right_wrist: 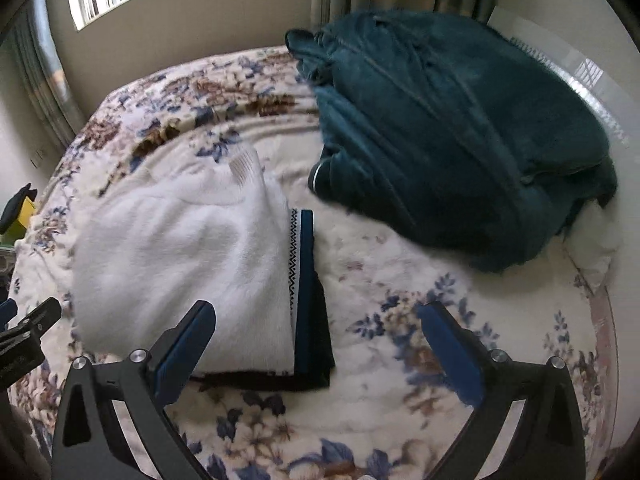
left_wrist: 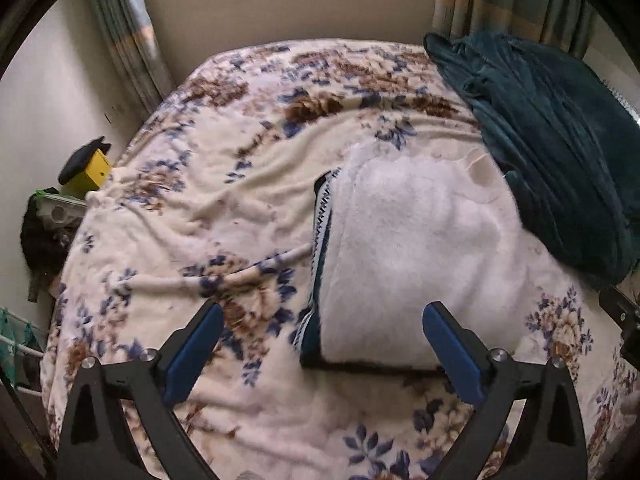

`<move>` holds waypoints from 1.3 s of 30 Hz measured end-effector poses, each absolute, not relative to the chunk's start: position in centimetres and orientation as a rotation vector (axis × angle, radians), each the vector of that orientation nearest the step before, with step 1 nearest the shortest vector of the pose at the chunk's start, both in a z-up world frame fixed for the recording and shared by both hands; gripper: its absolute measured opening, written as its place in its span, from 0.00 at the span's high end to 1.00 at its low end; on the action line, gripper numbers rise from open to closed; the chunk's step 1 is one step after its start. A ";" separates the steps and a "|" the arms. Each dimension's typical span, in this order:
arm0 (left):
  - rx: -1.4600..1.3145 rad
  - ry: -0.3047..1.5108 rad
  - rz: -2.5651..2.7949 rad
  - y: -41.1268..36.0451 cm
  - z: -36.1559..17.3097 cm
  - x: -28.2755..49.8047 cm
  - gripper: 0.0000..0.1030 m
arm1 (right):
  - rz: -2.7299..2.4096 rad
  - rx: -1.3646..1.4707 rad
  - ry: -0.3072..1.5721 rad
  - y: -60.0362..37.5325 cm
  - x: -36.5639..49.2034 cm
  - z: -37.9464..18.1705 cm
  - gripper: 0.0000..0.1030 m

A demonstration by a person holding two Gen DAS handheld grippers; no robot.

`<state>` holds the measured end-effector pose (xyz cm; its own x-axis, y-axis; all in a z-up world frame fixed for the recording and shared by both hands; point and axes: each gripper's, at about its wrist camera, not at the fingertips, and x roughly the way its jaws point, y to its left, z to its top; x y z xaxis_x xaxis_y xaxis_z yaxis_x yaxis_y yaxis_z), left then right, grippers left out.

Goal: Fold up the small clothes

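Observation:
A white fleecy garment [left_wrist: 420, 248] lies folded on the floral bed, with a dark blue and zigzag-trimmed edge [left_wrist: 322, 240] along its left side. It also shows in the right wrist view [right_wrist: 180, 256], where the trimmed edge [right_wrist: 302, 288] is on its right. My left gripper [left_wrist: 324, 332] is open and empty, hovering over the garment's near left corner. My right gripper [right_wrist: 316, 332] is open and empty, hovering over the garment's near right corner. Neither gripper touches the cloth.
A dark teal plush garment [left_wrist: 552, 160] is heaped at the bed's far right [right_wrist: 452, 132]. The floral blanket [left_wrist: 208, 208] covers the bed. A yellow box [left_wrist: 90, 168] and clutter sit off the left edge. The right gripper's body [left_wrist: 624, 320] shows at right.

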<state>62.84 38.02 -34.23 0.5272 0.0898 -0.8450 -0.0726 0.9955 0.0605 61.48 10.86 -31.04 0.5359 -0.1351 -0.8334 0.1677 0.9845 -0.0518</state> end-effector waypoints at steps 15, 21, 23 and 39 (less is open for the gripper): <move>0.027 0.813 0.098 35.2 -15.8 45.9 0.01 | -0.147 0.027 0.775 11.5 42.2 -10.2 0.00; 0.024 0.769 0.084 34.2 -9.1 39.0 0.01 | -0.134 0.010 0.677 11.2 33.8 -1.2 0.00; 0.025 0.764 0.086 33.9 -7.6 37.3 0.01 | -0.125 -0.003 0.640 11.2 30.6 1.7 0.00; 0.001 0.649 0.125 32.7 -1.0 28.5 0.01 | -0.022 -0.009 0.591 10.5 19.2 9.9 0.00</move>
<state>28.54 32.65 -0.97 0.7895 0.1164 -0.6026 -0.1157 0.9925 0.0400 19.15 10.52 9.91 0.8299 -0.0237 -0.5574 0.0185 0.9997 -0.0148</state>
